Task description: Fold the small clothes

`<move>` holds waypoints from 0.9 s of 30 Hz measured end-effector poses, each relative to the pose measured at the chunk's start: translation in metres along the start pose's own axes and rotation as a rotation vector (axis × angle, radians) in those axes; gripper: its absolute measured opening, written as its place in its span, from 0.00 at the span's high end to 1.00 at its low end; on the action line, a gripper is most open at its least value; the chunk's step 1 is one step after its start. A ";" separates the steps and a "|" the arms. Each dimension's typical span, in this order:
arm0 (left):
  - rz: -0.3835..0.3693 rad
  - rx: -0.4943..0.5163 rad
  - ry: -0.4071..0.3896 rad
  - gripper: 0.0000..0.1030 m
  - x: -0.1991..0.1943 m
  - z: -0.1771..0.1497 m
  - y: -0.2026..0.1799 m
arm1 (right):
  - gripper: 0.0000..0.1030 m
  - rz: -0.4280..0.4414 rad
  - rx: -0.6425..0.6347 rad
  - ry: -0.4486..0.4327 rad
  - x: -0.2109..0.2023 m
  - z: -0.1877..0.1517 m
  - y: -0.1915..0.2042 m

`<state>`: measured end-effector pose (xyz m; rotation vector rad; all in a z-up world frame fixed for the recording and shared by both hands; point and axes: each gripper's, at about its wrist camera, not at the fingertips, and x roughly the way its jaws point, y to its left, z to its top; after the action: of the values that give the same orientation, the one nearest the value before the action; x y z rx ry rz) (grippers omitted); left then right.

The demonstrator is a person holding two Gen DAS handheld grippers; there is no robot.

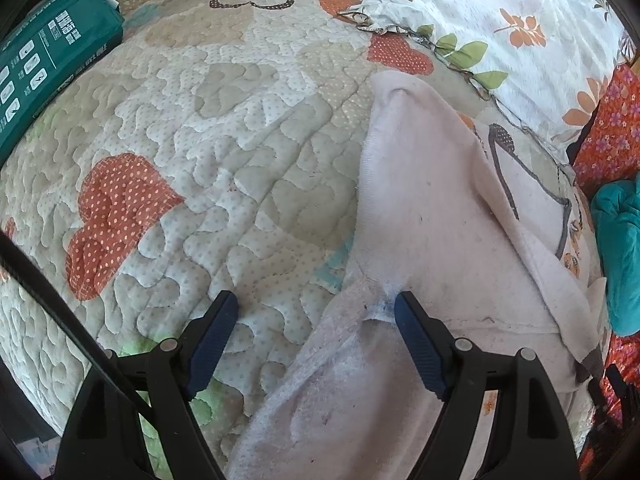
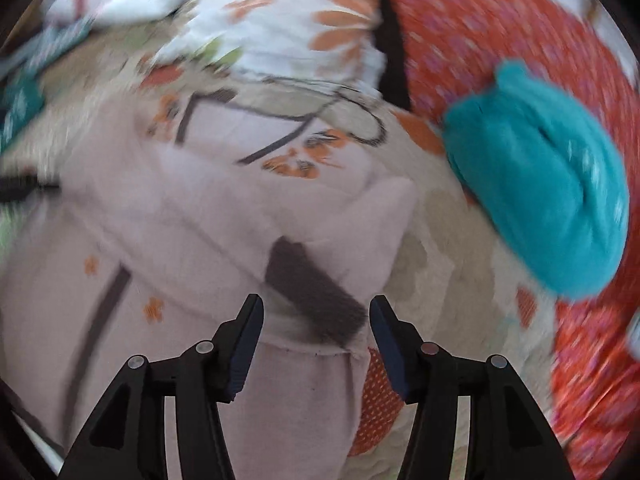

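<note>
A small pale pink garment (image 1: pixel 432 232) with grey lines and orange flowers lies partly folded on the quilted bedspread (image 1: pixel 224 152). My left gripper (image 1: pixel 316 308) is open and empty, low over the garment's left edge, its right finger touching the cloth. In the blurred right wrist view the same garment (image 2: pixel 192 208) shows, with a dark grey cuff (image 2: pixel 316 300). My right gripper (image 2: pixel 316 316) is open and empty, its jaws to either side of that cuff.
A teal folded cloth (image 2: pixel 548 196) lies right of the garment, on a red flowered fabric (image 2: pixel 500 20); it also shows in the left wrist view (image 1: pixel 620 248). A white floral pillow (image 1: pixel 520 20) lies beyond. A green package (image 1: pixel 44 60) sits at the far left.
</note>
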<state>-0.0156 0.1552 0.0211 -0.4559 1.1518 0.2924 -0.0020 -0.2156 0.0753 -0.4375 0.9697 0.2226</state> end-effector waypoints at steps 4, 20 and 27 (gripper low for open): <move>0.008 0.001 -0.001 0.22 0.002 0.002 -0.002 | 0.42 -0.208 -0.170 -0.022 0.017 -0.012 0.021; -0.102 -0.052 0.047 0.21 -0.007 0.005 0.020 | 0.94 0.762 0.393 0.027 -0.077 0.015 -0.049; -0.139 -0.089 0.063 0.21 -0.008 0.008 0.026 | 0.91 0.622 0.779 0.221 0.036 -0.012 -0.125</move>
<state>-0.0241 0.1815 0.0261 -0.6240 1.1653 0.2097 0.0556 -0.3330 0.0722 0.5778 1.3016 0.3356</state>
